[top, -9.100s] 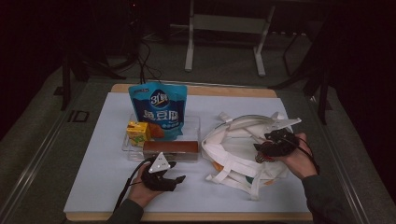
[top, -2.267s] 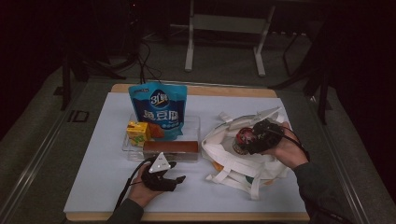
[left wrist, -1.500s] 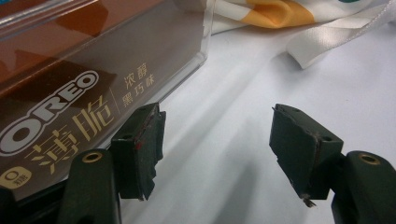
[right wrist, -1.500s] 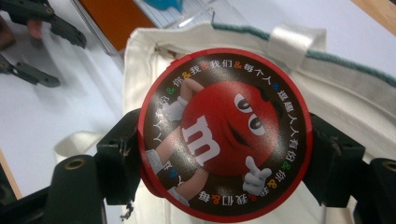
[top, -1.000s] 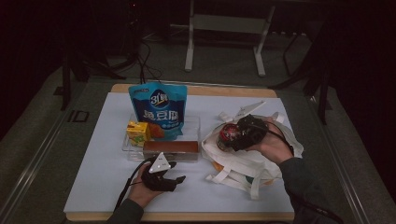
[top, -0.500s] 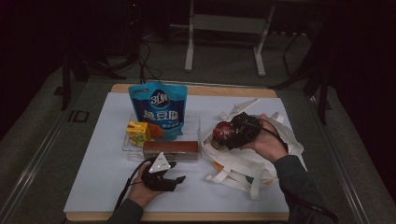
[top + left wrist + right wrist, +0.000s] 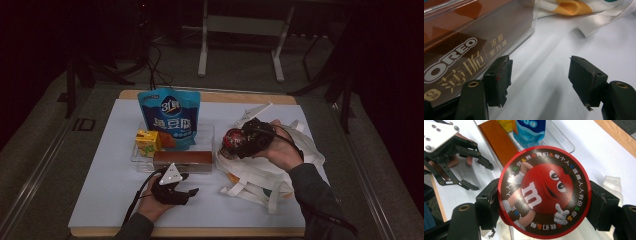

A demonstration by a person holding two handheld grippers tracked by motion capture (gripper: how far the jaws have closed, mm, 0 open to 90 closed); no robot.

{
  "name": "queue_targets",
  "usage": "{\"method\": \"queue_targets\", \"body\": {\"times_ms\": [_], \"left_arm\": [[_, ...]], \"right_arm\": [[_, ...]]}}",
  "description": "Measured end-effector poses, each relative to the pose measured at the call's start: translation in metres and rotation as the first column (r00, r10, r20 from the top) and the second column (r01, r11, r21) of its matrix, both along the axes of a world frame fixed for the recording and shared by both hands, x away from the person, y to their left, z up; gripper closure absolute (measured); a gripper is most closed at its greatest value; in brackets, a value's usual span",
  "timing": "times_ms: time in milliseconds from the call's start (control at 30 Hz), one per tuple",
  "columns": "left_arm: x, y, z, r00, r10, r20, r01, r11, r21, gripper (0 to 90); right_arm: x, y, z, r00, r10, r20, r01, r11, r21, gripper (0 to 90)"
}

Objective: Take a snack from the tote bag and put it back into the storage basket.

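High view: right gripper (image 7: pixel 239 143) is lifted over the left edge of the white tote bag (image 7: pixel 280 170), jaws clamped on a round M&M's tub (image 7: pixel 232 141); tub sits at the gripper's tip, pointing toward the clear tray (image 7: pixel 207 135); tray is just beyond that tip, holding the blue pouch (image 7: pixel 170 117), yellow juice carton (image 7: pixel 148 142) and brown Oreo box (image 7: pixel 182 159); left gripper (image 7: pixel 172 187) rests on the table well apart from the tub, just short of the Oreo box.

Left gripper view: jaws spread wide, nothing between them, bare white table (image 7: pixel 544 82) under the gap; Oreo box (image 7: pixel 466 55) lies just outside the jaw on the left of this view, not touching as far as I can tell; a fold of the tote bag (image 7: pixel 584 15) is ahead, up and to the right.

Right gripper view: tub's red-and-brown lid (image 7: pixel 544 191) faces the camera, pads pressing on opposite sides of its rim; left gripper (image 7: pixel 451 157) shows beyond, upper left, open; tray (image 7: pixel 564 143) is ahead past the lid.

Handling, my read: rigid plastic tub, likely light to moderate, contents may shift; wall smooth and curved, so slip or roll in the pads is the risk; a grip across the full diameter, as now, looks right; squeeze firm but not hard, lid could pop; keep it level.
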State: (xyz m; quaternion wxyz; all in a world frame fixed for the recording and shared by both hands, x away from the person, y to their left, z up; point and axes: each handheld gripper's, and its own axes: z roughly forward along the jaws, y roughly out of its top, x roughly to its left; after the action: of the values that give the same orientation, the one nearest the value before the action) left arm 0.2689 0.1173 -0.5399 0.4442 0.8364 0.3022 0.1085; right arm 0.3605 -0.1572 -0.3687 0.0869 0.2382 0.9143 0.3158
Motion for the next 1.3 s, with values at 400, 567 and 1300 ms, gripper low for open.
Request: {"method": "queue_targets", "body": {"times_ms": [400, 567, 1300], "left_arm": [[0.001, 0.0, 0.0, 1.0, -0.002, -0.005, 0.002, 1.0, -0.001, 34.7], [0.0, 0.0, 0.0, 1.0, -0.002, -0.004, 0.002, 1.0, 0.0, 34.7], [0.0, 0.0, 0.0, 1.0, -0.005, -0.003, 0.005, 1.0, -0.001, 34.7]], "right_arm": [[0.005, 0.012, 0.005, 0.9997, 0.023, 0.006, -0.023, 1.0, -0.007, 25.3], [0.008, 0.015, 0.007, 0.9998, 0.017, 0.004, -0.017, 1.0, -0.004, 25.3], [0.015, 0.029, 0.007, 0.9996, 0.029, 0.007, -0.029, 1.0, -0.01, 25.3]]}}
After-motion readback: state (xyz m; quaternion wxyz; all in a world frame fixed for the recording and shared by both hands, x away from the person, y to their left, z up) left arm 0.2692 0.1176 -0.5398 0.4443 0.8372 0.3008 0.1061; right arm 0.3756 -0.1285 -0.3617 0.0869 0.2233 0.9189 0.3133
